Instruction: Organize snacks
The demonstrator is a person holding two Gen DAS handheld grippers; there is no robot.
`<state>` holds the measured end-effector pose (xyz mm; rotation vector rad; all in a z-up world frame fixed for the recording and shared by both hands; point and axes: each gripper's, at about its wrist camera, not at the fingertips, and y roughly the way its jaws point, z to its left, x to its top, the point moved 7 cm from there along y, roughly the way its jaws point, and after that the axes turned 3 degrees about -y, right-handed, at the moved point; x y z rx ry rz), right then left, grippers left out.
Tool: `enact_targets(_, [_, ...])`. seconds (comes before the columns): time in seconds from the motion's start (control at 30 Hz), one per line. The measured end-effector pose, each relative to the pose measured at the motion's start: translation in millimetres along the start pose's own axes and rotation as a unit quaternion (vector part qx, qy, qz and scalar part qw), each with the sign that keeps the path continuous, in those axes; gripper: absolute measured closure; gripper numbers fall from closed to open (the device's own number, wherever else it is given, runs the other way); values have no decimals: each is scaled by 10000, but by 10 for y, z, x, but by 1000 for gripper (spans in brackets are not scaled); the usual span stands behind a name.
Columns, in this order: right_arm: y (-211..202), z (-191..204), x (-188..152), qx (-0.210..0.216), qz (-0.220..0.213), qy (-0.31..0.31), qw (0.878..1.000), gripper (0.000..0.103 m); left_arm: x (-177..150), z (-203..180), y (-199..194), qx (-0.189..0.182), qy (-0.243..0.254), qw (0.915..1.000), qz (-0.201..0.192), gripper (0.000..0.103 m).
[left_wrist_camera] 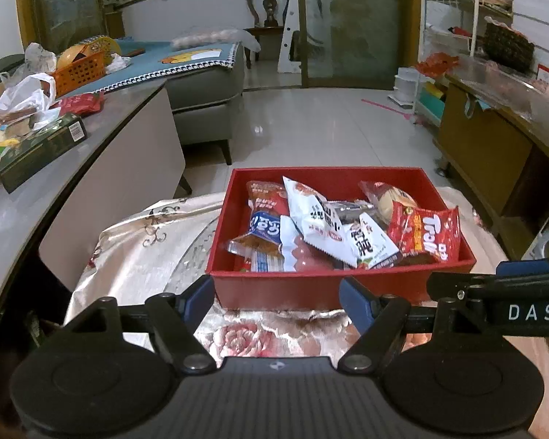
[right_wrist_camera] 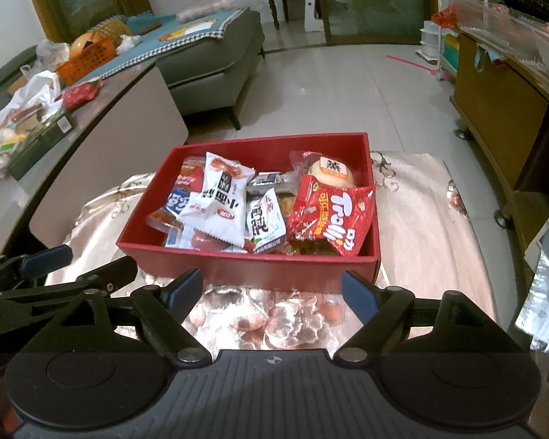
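My left gripper (left_wrist_camera: pixel 276 294) hangs just short of the near wall of the red box (left_wrist_camera: pixel 292 291), its blue-padded fingers (left_wrist_camera: pixel 197 292) spread wide with nothing between them but the flowered cloth (left_wrist_camera: pixel 245 333) that covers the desk. My right gripper (right_wrist_camera: pixel 272 287) sits beside it in the same pose, jaws apart and empty, tips close to the box's near wall without touching it. The red box stands on the cloth in front of both grippers, open at the top and heaped with snack packets. At its right side lies a red Troll packet (right_wrist_camera: pixel 329 219), tilted against the wall, and behind that a round pale bun in clear wrap (right_wrist_camera: pixel 331 173). In the middle are white packets with black lettering (right_wrist_camera: pixel 219 197), one lying across the others, and toward the left a blue and white packet (left_wrist_camera: pixel 267 226) over a red one. Off to my left a grey counter (left_wrist_camera: pixel 120 109) carries a dark green box (left_wrist_camera: pixel 40 150), a white plastic bag (left_wrist_camera: pixel 14 98), a small red packet (left_wrist_camera: pixel 80 104) and an orange basket (left_wrist_camera: pixel 78 69), all well apart from the red box. A silver foil bag (right_wrist_camera: pixel 541 292) shows at the right edge of the right wrist view.
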<state>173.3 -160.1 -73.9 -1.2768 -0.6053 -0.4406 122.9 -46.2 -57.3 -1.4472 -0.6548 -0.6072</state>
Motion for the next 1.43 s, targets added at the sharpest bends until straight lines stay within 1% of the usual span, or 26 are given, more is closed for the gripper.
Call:
enact_targets(0.43, [-173, 72, -256, -10, 90, -137, 9999, 15, -247, -9, -245, 33, 172, 9998, 52, 34])
enact_targets(0.8, [-335, 111, -425, 68, 75, -209, 9997, 15, -394, 3, -413, -122, 132, 9998, 108, 34])
enact_targets(0.93, [-382, 112, -440, 111, 44, -214, 9997, 15, -420, 22, -446, -123, 109, 9998, 79, 28])
enact_targets(1.27, [-418, 126, -438, 194, -8, -215, 9996, 14, -414, 49, -524, -26, 135, 9997, -191, 25])
enact_targets(1.33, [-422, 127, -437, 201, -13, -216, 9996, 13, -410, 63, -534, -7, 123, 9997, -223, 22])
enact_targets(1.43, [-426, 114, -435, 193, -12, -205, 9996, 12, -400, 79, -545, -9, 103, 9996, -249, 20])
